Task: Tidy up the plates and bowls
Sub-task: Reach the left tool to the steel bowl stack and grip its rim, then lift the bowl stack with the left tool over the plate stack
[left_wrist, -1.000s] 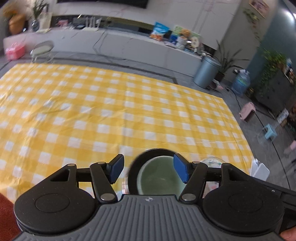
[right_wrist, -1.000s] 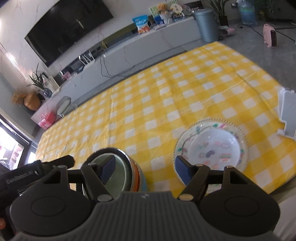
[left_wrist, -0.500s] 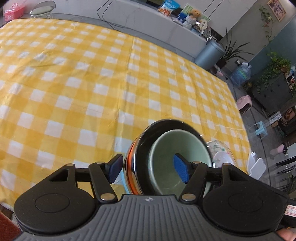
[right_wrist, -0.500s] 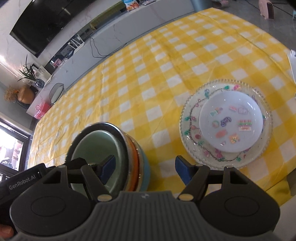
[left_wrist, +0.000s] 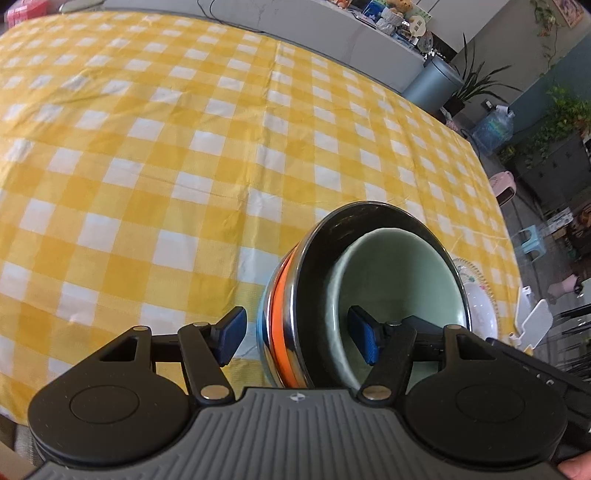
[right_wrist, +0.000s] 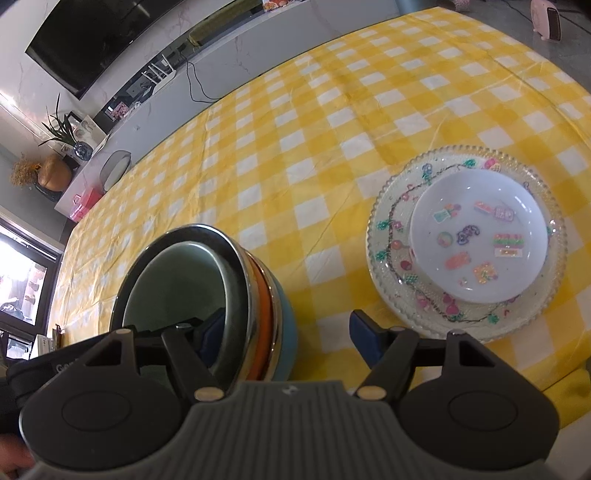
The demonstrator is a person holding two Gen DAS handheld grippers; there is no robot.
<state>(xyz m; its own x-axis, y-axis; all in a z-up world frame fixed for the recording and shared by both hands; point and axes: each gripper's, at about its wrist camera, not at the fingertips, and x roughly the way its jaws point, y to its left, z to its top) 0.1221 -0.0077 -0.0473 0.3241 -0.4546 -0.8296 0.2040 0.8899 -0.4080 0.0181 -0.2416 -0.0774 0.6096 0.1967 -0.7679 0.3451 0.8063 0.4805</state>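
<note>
Left wrist view looked steeply down on a tabletop (left_wrist: 184, 155) spread with a yellow-and-white checked cloth. The left gripper (left_wrist: 297, 334) stood with its jaws wide, straddling the near left wall of a stack of nested bowls (left_wrist: 369, 280): one blue pad was outside the stack, just beside the orange and pale-blue rims, and the other was inside, over the green bowl (left_wrist: 399, 280) that sat innermost. Neither pad was seen to press on the wall, so the stack was between the jaws but not clamped. The stack rested on the cloth near the front edge of the tabletop, with a shiny steel bowl (left_wrist: 314, 266) around the green one. Beyond it, to the right, part of a glass plate (left_wrist: 476, 280) showed.

In the right wrist view the right gripper (right_wrist: 284, 334) also had its jaws wide. Its left pad reached into the green bowl (right_wrist: 177, 280) and its right pad hung outside over bare cloth, apart from the blue outer bowl (right_wrist: 286, 325), so it gripped nothing. To the right, well clear of the stack, a clear glass plate (right_wrist: 388, 236) with a beaded rim lay flat, and a white plate (right_wrist: 476, 236) with coloured stickers lay on top of it. A dark television (right_wrist: 96, 33) hung on the far wall.
</note>
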